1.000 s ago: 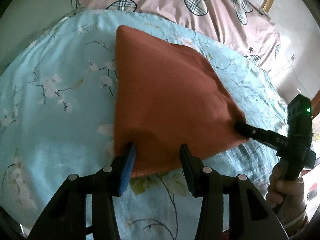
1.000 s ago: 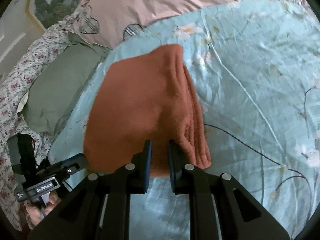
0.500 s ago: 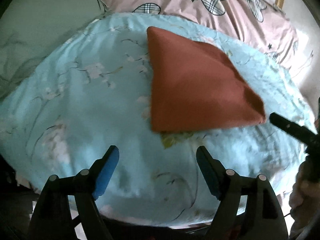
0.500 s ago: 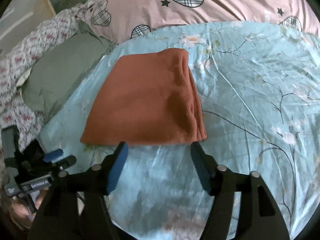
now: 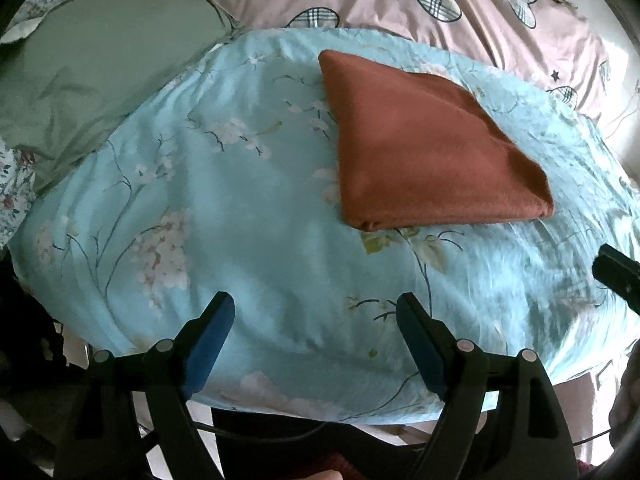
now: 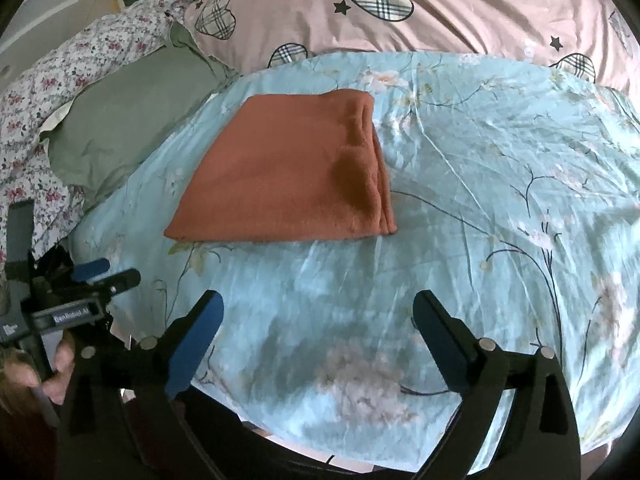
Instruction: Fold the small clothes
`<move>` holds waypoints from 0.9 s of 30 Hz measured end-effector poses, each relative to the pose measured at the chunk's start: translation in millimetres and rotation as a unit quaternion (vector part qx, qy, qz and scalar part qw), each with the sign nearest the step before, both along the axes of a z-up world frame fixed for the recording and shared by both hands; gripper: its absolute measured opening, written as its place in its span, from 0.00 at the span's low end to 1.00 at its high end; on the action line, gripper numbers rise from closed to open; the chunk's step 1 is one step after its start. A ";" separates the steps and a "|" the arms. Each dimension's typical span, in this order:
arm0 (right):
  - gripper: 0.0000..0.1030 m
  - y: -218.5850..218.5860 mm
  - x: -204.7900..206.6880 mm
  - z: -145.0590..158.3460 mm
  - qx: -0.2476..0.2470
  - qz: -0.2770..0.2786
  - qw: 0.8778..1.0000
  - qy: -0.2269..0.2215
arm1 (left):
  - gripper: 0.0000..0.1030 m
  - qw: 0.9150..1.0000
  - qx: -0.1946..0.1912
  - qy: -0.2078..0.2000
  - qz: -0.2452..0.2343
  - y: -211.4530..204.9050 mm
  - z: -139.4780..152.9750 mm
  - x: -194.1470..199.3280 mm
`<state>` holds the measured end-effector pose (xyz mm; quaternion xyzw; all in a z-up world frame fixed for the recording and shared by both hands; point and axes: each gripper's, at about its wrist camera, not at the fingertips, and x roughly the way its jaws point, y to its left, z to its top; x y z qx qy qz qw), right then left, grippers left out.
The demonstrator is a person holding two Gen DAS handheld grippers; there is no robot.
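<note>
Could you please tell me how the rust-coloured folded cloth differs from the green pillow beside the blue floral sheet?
The folded cloth is rust-orange with a fuzzy surface; the green pillow is dull sage and smooth. The cloth lies flat in neat stacked layers on the blue floral sheet; the pillow is plump, wrinkled and sits off the sheet's left edge, against the flowered bedding. The cloth shows crisp straight edges; the pillow's outline is soft. Both are plain, unpatterned fabric.
</note>
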<state>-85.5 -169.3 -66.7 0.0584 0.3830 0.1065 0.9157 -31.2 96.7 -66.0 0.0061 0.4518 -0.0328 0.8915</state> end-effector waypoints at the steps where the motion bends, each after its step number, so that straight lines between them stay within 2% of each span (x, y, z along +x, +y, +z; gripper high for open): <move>1: 0.93 0.6 0.3 -0.5 -0.001 0.003 1.000 0.003 | 0.81 1.000 0.001 -0.003 -0.003 0.2 1.8 0.4; 6: 0.95 4.4 -1.0 2.7 -0.001 0.013 1.000 -0.002 | 0.82 1.000 0.002 -0.020 -0.015 -1.4 9.3 -0.5; 12: 0.98 3.6 0.1 8.7 -0.010 0.023 1.000 -0.008 | 0.83 1.000 0.012 -0.026 -0.006 3.0 19.8 1.8; 19: 0.99 2.0 10.5 18.0 -0.008 0.033 0.999 -0.006 | 0.83 0.997 0.057 -0.044 0.004 15.1 30.5 0.7; 27: 0.99 15.0 23.9 18.4 -0.020 0.050 0.999 0.004 | 0.84 0.998 0.059 -0.027 -0.009 3.2 31.5 25.9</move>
